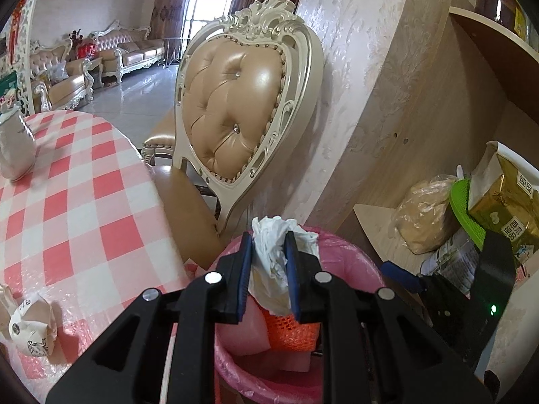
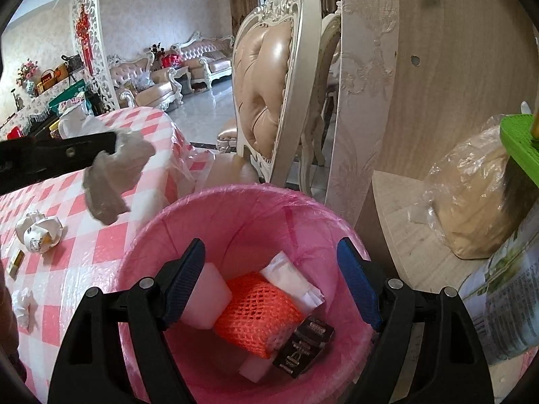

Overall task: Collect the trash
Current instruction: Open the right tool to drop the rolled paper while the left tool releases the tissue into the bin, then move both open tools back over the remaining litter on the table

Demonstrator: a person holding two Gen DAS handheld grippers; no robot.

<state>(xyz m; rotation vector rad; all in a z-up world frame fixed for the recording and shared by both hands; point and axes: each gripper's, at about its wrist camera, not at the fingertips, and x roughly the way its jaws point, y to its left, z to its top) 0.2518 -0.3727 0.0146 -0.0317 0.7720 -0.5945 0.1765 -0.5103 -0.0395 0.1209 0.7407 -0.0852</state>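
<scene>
the left tool (image 1: 269, 239) is pinching a crumpled white tissue (image 1: 279, 252) between its blue pads, jaws drawn narrow on it, and is holding the wad up near the rim of the pink-lined trash bin (image 1: 350, 252); in the right wrist view the same tissue (image 2: 114, 175) is hanging over the counter's edge, just left of the bin and not yet above its mouth. the right tool (image 2: 271, 259) is standing wide with nothing between its pads, hovering over the open bin (image 2: 235, 208). inside the bin are lying an orange foam net (image 2: 256, 306), a white foam block (image 2: 205, 296), a folded white wrapper (image 2: 293, 279) and a small dark box (image 2: 303, 346). the counter (image 1: 84, 208), covered in a pink-and-white checked cloth, is sitting to the left of the bin and touching or nearly touching it. on it are resting a crumpled printed paper ball (image 1: 33, 330), a smaller white scrap (image 2: 25, 306) and a small yellow packet (image 2: 15, 262) in the right wrist view, and a white pouch (image 1: 15, 148) farther back. a tufted tan chair (image 1: 242, 107) with a carved cream frame is standing just behind the bin, crowding the far rim. to the right, a low wooden shelf (image 2: 404, 235) is carrying a plastic bag of tan powder (image 1: 424, 215), a green mesh thing (image 1: 461, 208) and a gold packet (image 1: 508, 202), all close to the bin's right side.
</scene>
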